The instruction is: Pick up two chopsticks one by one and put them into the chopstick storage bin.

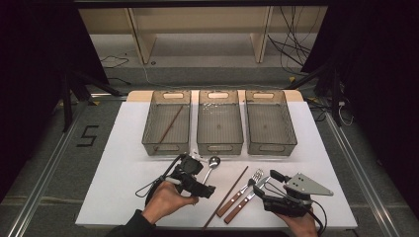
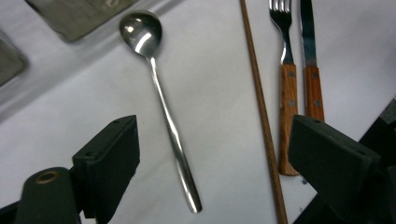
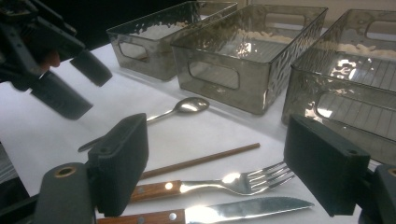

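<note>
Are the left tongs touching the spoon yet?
Apart. In the left gripper view, the left tongs stand open, with the spoon lying on the white table between the black jaws and bare table on each side of its handle.

Black left gripper [image 1: 210,189] with thick blocky fingers [image 2: 109,161], brass-ringed hole, looping black cable; right gripper [image 1: 269,178] topped by grey three-cornered plate; dark sleeve [image 1: 129,226].

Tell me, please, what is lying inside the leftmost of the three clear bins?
The leftmost bin holds one brown chopstick, lying diagonally on its floor. Through the clear walls nothing else shows inside.
</note>
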The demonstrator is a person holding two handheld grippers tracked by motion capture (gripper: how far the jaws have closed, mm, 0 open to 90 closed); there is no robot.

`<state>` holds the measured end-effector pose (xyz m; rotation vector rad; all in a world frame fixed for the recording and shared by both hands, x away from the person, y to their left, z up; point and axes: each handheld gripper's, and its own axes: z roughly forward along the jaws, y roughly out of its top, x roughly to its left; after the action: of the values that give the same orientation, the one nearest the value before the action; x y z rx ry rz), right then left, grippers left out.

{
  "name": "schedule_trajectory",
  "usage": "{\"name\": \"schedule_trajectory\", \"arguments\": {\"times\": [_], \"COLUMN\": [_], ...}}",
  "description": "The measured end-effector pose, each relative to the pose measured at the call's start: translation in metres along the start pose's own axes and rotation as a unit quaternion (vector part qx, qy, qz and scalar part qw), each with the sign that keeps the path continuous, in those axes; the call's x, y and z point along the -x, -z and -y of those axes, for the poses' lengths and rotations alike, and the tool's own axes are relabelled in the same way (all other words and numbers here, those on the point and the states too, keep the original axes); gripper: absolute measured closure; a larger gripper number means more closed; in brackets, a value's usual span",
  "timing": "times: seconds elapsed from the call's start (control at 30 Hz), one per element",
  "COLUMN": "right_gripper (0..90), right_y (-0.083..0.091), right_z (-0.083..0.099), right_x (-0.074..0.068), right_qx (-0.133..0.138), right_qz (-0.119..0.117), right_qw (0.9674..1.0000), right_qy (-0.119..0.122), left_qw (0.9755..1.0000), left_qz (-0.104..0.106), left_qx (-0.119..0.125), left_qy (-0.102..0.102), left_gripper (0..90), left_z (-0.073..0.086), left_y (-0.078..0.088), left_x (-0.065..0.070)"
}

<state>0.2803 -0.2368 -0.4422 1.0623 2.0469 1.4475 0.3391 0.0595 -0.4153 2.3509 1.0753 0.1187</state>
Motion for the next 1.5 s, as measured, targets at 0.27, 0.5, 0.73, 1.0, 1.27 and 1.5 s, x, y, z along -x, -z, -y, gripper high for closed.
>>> {"name": "schedule_trajectory", "arguments": {"times": [0.27,0.5,0.73,1.0,1.27,1.5], "right_gripper": [22.8,22.8,22.8,22.8,23.0,23.1], "right_y": [-0.001,-0.001,-0.001,-0.001,-0.001,-0.001], "right_z": [0.000,0.000,0.000,0.000,0.000,0.000], "right_x": [-0.001,-0.001,0.000,0.000,0.000,-0.001], "right_qx": [-0.003,-0.003,-0.002,-0.004,-0.004,-0.005], "right_qz": [-0.001,0.000,0.001,0.001,0.001,0.001], "right_qw": [1.0000,1.0000,1.0000,1.0000,1.0000,1.0000], "right_qy": [0.003,0.004,0.003,0.003,0.004,0.005], "left_qw": [0.9994,0.9976,0.9942,0.9909,0.9882,0.9868], "left_qz": [0.004,0.006,0.012,0.007,0.001,-0.003], "left_qx": [-0.028,-0.057,-0.089,-0.110,-0.121,-0.128], "left_qy": [-0.021,-0.039,-0.060,-0.077,-0.094,-0.099], "left_gripper": [16.5,18.2,19.0,24.7,32.6,37.8], "left_z": [0.010,0.015,0.020,0.023,0.024,0.026], "left_y": [-0.008,-0.018,-0.031,-0.039,-0.044,-0.047], "left_x": [0.016,0.025,0.036,0.042,0.044,0.046]}}
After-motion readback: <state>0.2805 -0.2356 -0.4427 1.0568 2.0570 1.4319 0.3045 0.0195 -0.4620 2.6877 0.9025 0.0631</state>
